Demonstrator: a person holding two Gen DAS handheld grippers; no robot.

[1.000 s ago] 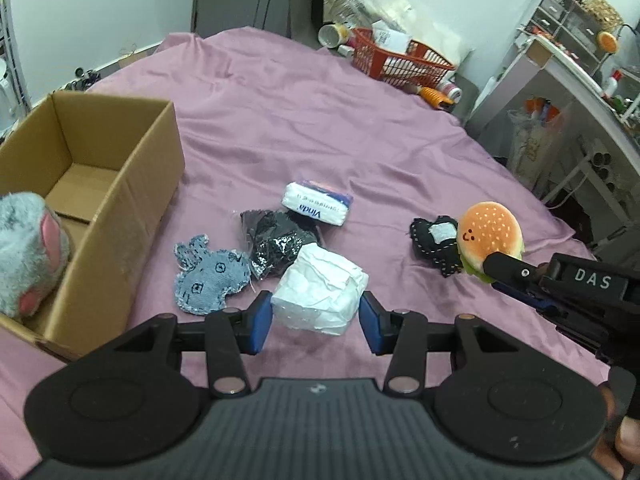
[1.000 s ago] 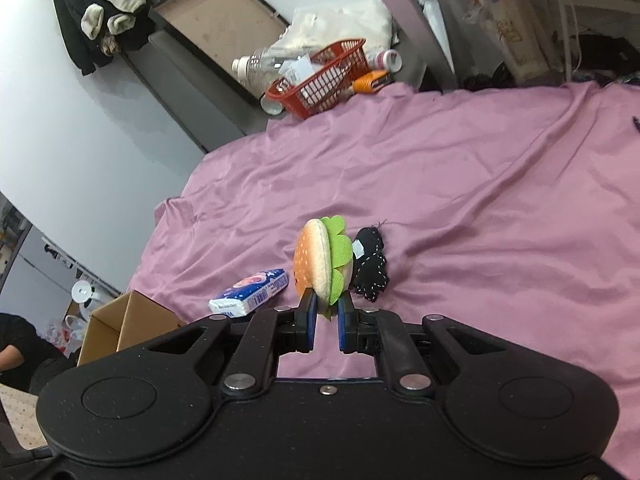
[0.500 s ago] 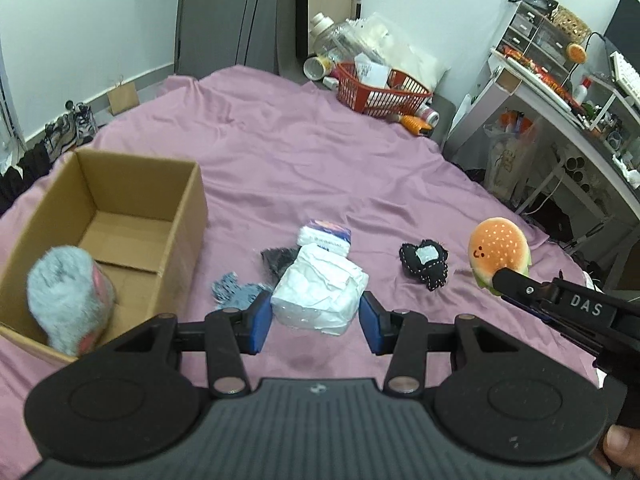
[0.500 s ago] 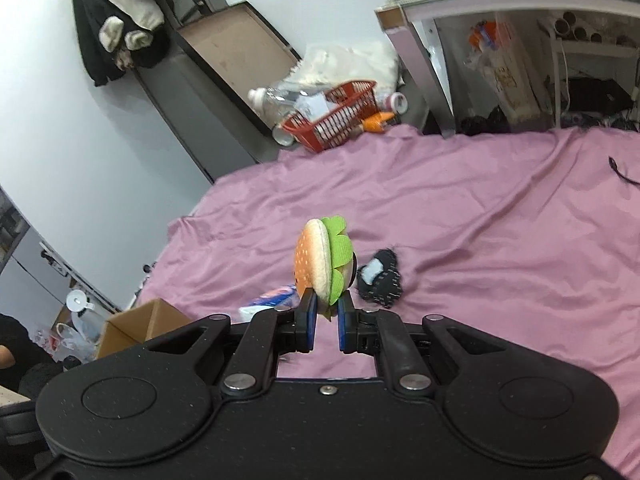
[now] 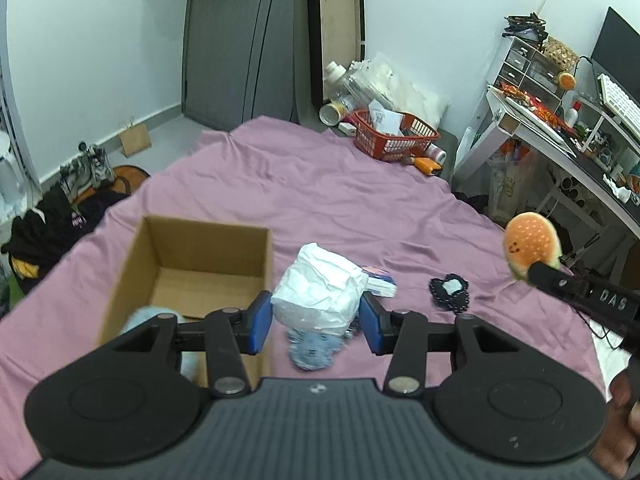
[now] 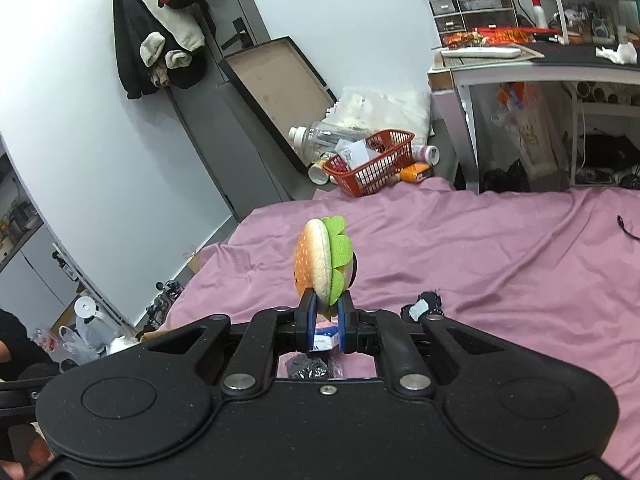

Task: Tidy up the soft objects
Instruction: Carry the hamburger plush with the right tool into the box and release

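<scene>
Between the blue pads of the left tool, gripping a crumpled white tissue pack, lifted above the purple bedsheet. Nipping the lower edge of a burger plush in the nearly closed right tool, raised clear of the bed. Lying below: blue denim patch, Vinda tissue packet, black pouch. Sitting just left, open cardboard box, grey plush inside.

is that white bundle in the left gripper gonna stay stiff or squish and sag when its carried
The white bundle looks crumpled and creased, so it is probably soft and will squish between the left gripper fingers. It holds its lump shape lifted, so likely light, with little sag. Its wrinkled surface probably grips rather than slips.
</scene>
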